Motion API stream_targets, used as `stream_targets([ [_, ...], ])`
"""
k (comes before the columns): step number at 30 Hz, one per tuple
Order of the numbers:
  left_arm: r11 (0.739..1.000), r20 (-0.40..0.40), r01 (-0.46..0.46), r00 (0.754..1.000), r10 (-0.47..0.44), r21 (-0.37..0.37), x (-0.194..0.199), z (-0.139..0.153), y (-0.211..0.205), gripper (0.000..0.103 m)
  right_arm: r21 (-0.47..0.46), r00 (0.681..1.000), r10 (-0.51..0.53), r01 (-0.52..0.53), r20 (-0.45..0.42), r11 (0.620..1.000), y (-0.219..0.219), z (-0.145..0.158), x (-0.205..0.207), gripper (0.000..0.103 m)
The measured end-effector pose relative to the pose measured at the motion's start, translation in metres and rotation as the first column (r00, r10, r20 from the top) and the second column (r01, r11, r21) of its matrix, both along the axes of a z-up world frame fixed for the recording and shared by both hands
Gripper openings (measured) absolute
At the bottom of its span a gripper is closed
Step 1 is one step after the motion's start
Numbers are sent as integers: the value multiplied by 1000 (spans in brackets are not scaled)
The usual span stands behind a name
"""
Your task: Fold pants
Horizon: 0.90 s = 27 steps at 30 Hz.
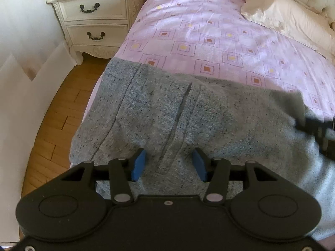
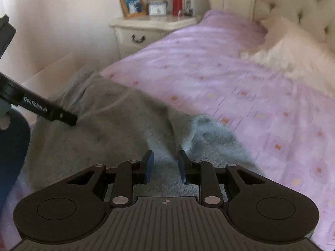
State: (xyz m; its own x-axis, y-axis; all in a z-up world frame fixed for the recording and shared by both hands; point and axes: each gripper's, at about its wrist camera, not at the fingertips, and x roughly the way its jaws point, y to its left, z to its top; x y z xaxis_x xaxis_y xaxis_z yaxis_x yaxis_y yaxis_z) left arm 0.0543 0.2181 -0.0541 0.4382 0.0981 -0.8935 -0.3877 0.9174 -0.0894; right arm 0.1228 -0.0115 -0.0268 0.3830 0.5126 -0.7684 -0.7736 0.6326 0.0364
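Pants [image 1: 188,115], grey and speckled, lie spread across the near part of the bed [image 1: 219,31], on its pink patterned cover, one edge reaching the bed's left side beside the nightstand [image 1: 94,21]. Step in hand, as judged: the start of a fold, with both tools positioned over the cloth before a grasp. Left tool [image 1: 169,164]: jaws wide apart, blue pads [image 1: 138,165] straddling a long crease in the fabric, nothing pinched; whether the pads touch the cloth cannot be told. Right tool [image 2: 165,166]: jaws parted less widely, released, set over a raised ridge of cloth near a bunched fold [image 2: 209,125] at the right. Next move, as judged: each tool closes on an edge or layer, then both lift together and carry the fabric over itself, keeping the seams aligned.
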Motion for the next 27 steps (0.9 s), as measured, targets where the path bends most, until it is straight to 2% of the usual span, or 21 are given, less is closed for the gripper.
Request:
stream_targets([
  [4,1000,3,-6,1000,6,-8,0,0,1,58,92,989,-134,128,63,987,-6,21,18,25],
  [7,1000,5,-8,1000,8,-9,1,0,0,58,108,980,-193,187,53,976,-8,23,44,25],
  [11,1000,6,-7,1000,7,-6,0,0,0,58,86,982,-187,189,-33,978,-5,7,71,25],
  [15,1000,8,-9,1000,9,-8,0,0,0,58,41,969,-111,123,-219,992,3,-10,79,26],
  [16,1000,9,-9,1000,9,-8,0,0,0,58,25,969,-103,112,-222,993,6,-13,78,25],
  [18,1000,9,-10,1000,10,-8,0,0,0,58,36,981,-81,89,-176,995,12,-10,73,8],
  [19,1000,9,-9,1000,9,-7,0,0,0,58,53,985,-85,94,-150,994,14,-7,74,3],
  [22,1000,9,-7,1000,7,-3,0,-1,0,58,58,977,-161,171,-136,984,21,-11,87,2],
  [23,1000,9,-7,1000,7,-1,0,-1,0,58,39,975,-170,177,-142,983,22,-19,90,3],
  [25,1000,10,-4,1000,4,11,0,0,-2,59,59,976,-175,184,-129,981,19,-25,87,4],
  [27,999,9,4,1000,-4,34,0,0,-5,59,92,971,-198,211,-134,973,10,-17,82,12],
])
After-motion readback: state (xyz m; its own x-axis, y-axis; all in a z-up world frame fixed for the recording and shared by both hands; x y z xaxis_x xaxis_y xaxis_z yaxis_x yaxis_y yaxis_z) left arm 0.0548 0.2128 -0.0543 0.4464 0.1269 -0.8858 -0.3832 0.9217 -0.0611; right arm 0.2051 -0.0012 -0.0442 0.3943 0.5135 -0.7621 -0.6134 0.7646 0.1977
